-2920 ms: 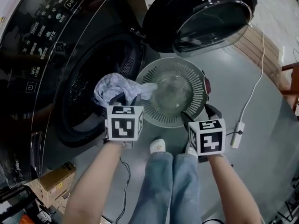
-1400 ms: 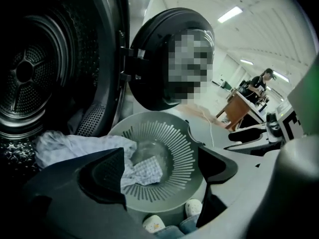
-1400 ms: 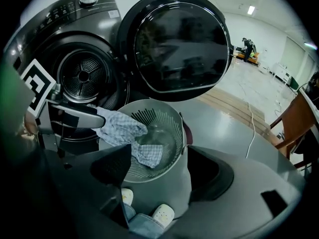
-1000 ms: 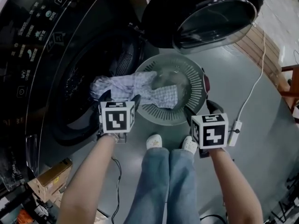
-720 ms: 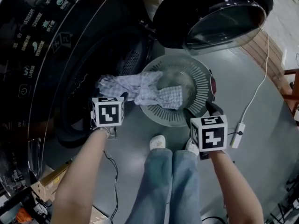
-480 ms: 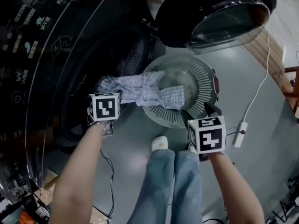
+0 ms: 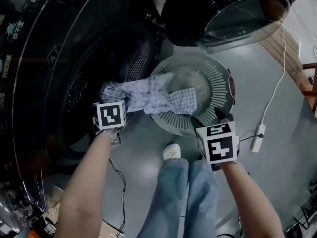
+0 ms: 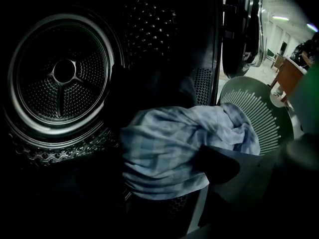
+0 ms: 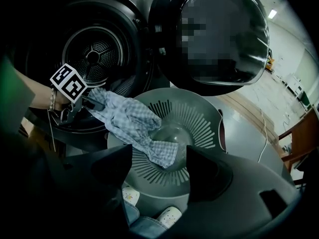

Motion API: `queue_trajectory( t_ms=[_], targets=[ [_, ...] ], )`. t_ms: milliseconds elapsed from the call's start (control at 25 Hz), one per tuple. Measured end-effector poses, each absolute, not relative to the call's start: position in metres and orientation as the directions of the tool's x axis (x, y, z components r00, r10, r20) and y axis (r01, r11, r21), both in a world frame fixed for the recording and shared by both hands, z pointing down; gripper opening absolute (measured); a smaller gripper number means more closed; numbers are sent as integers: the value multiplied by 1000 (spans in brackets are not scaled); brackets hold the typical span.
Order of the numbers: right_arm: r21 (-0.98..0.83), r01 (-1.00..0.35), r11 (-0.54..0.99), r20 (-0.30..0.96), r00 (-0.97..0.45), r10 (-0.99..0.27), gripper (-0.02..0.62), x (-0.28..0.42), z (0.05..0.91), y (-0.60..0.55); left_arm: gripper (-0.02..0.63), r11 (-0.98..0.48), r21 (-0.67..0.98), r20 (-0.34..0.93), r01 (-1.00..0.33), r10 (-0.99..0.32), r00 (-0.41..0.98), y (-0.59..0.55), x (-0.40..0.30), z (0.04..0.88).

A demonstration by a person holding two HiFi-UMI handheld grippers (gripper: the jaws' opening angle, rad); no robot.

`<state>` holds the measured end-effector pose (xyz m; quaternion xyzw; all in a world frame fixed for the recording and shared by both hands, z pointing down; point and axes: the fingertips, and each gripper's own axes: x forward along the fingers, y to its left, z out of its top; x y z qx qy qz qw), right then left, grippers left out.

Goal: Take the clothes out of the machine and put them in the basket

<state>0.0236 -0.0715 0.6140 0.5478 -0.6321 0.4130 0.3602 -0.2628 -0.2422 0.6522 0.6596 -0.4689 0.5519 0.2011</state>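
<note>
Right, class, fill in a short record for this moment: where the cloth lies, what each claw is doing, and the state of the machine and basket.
cloth: blue-and-white checked cloth, draped from the machine's opening over the basket rim, one end inside the basket
basket: round grey slotted plastic basket, in front of the machine
machine: black front-loading washing machine, round door swung open
left claw: jaws just been opening, wide apart, cloth's bunched end between them
right claw: open, empty, above the basket's near rim

The checked cloth (image 7: 148, 94), bunched before, now drapes into the basket (image 7: 219, 79); the left gripper (image 7: 119, 109) jaws have just been opening, the cloth's end between them.
</note>
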Motion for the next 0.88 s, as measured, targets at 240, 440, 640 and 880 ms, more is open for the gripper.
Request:
queue_trajectory(
  t_ms=[240, 440, 640, 880],
  targets=[
    [-129, -990, 59, 903, -142, -405, 324, 18, 614, -75, 289, -566, -246, 936, -786, -349, -42, -224, -250, 658],
    [-127, -990, 63, 905, -142, -402, 306, 14, 613, -69, 60, -591, -311, 885, -744, -466, 0, -227, -226, 634],
    [-127, -988, 86, 900, -151, -410, 288, 14, 604, -68, 57, -550, -260, 885, -794, -464, 32, -218, -212, 621],
    [-108, -989, 97, 900, -139, -414, 279, 28, 595, -62, 57, -609, -153, 862, -778, -467, 196, -182, -148, 595]
  ],
)
